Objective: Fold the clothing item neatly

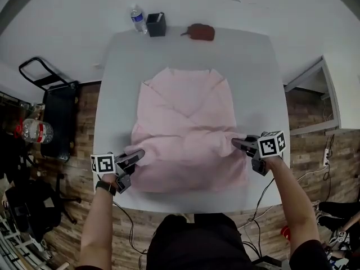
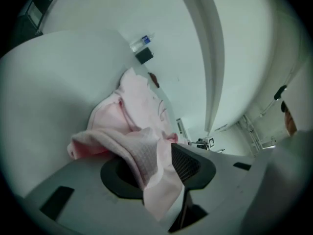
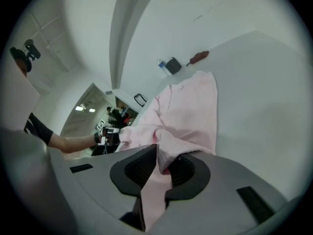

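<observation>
A pink garment [image 1: 188,128] lies partly folded in the middle of the grey table [image 1: 253,72]. My left gripper [image 1: 136,154] is at the garment's lower left corner. In the left gripper view the jaws [image 2: 154,158] stand apart, and a fold of the pink cloth [image 2: 142,155] drapes loosely between them. My right gripper [image 1: 239,144] is at the garment's right edge. In the right gripper view its jaws [image 3: 164,155] pinch a fold of the pink cloth [image 3: 190,111], which hangs down through the narrow gap.
At the table's far edge stand a water bottle [image 1: 138,19], a black box [image 1: 156,25] and a brown object [image 1: 201,31]. A black cart [image 1: 59,117] and a large water jug [image 1: 36,131] sit on the floor at the left. Cables lie on the floor at the right.
</observation>
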